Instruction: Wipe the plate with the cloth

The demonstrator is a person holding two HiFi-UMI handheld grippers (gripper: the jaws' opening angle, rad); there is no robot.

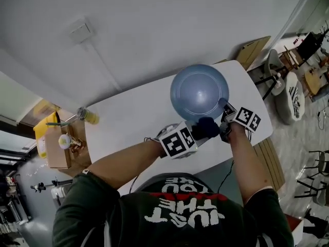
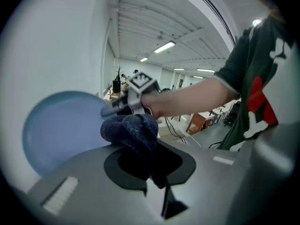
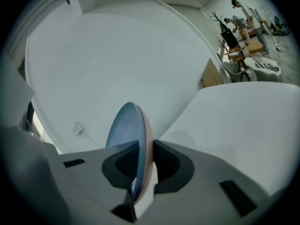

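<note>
Plate (image 1: 199,92) held up on its edge above the white table (image 1: 128,118): that is where the job stands. Close to the person's chest, the right gripper (image 3: 140,165) has its jaws clamped on the blue plate's rim. The left gripper (image 2: 145,172) has its jaws closed on a bunched dark blue cloth (image 2: 133,132). The cloth sits at the plate's near rim, just beside the other gripper; I cannot tell whether it touches.

I judge the wiping to be at its start. Next, the cloth must press onto the plate's face and sweep across it while the rim grip holds steady.

Both grippers are crowded together, so the sweep should go away from the right one. Beyond the plate the table is bare, with only its far edge and the wall behind.
</note>
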